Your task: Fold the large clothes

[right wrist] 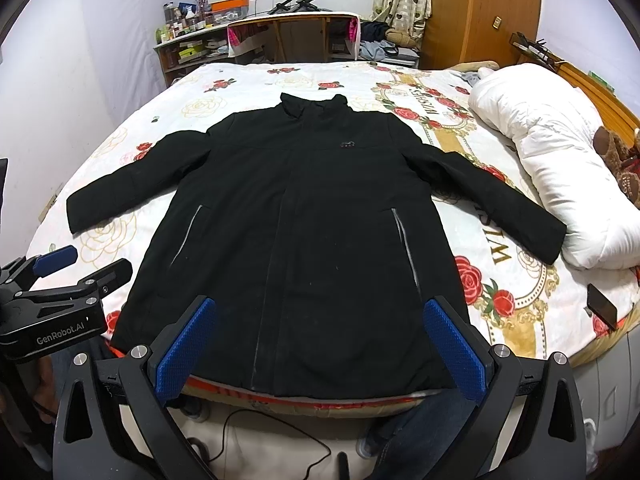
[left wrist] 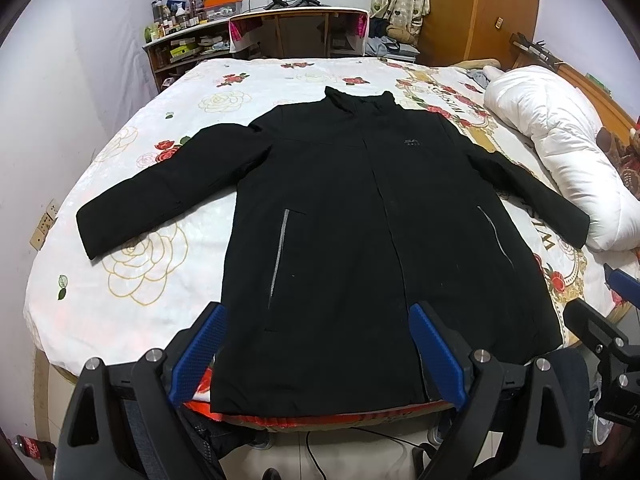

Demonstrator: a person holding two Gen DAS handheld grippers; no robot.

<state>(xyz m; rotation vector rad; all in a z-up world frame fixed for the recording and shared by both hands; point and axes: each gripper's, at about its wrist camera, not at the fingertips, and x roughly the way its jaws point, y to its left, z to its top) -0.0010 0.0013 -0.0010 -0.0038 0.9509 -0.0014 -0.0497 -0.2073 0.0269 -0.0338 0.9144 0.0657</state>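
Here the left gripper (left wrist: pixel 318 354) is held level above the near edge of the bed, its blue ribbed pads spread wide with nothing between them; the right gripper (right wrist: pixel 320 350) is poised the same way just beside it, jaws likewise parted and empty, both hanging over the hem and apart from the cloth. The black jacket (left wrist: pixel 360 208) is laid flat, front up, in the middle of the bed (left wrist: pixel 132 276), collar toward the far side and hem at the near edge; both sleeves are stretched out sideways and slightly down. The right sleeve's cuff (right wrist: pixel 554 242) is seen touching or just beside a rolled white quilt (right wrist: pixel 560 152), which is bunched along the right side; a dark phone (right wrist: pixel 602 306) is set near the right front corner. The jacket's fabric is matte and padded, with two grey pocket strips and a small chest logo; the bedspread is printed with red and cream roses; a cluttered desk (left wrist: pixel 296 28) is seen beyond.
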